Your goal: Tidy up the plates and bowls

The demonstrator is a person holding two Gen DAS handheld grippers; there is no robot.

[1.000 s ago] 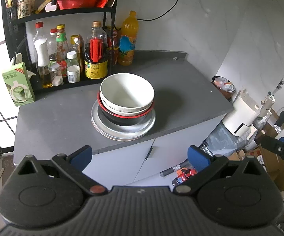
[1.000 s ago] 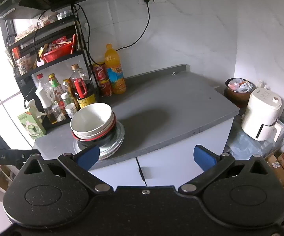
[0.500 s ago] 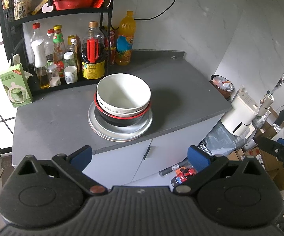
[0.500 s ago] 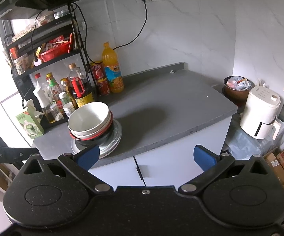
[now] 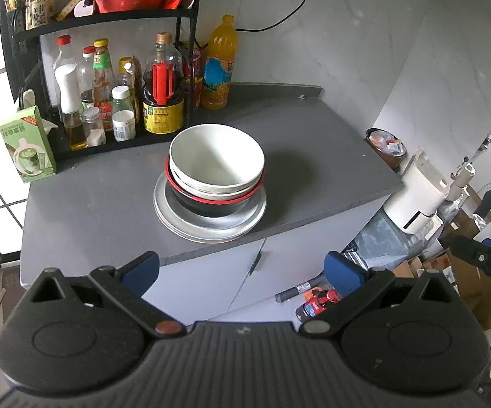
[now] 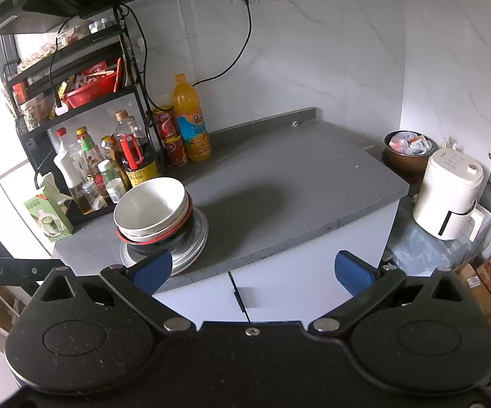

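Grey countertop [image 5: 109,210] carries the white bowl [image 5: 216,158] nested atop the bowl-and-plate stack [image 5: 211,214] near its front edge; your left gripper [image 5: 242,268] and right gripper [image 6: 252,268] hang splayed and empty, well short, so approach is in hand—next, close in on the top bowl's rim.

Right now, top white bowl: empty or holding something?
Empty. The white bowl sits upright on the stack, its bare inside visible in both wrist views.

Both wrist views look down from off the counter [image 5: 313,156] edge (perhaps chest-high), sharing the dish stack [image 6: 157,217].
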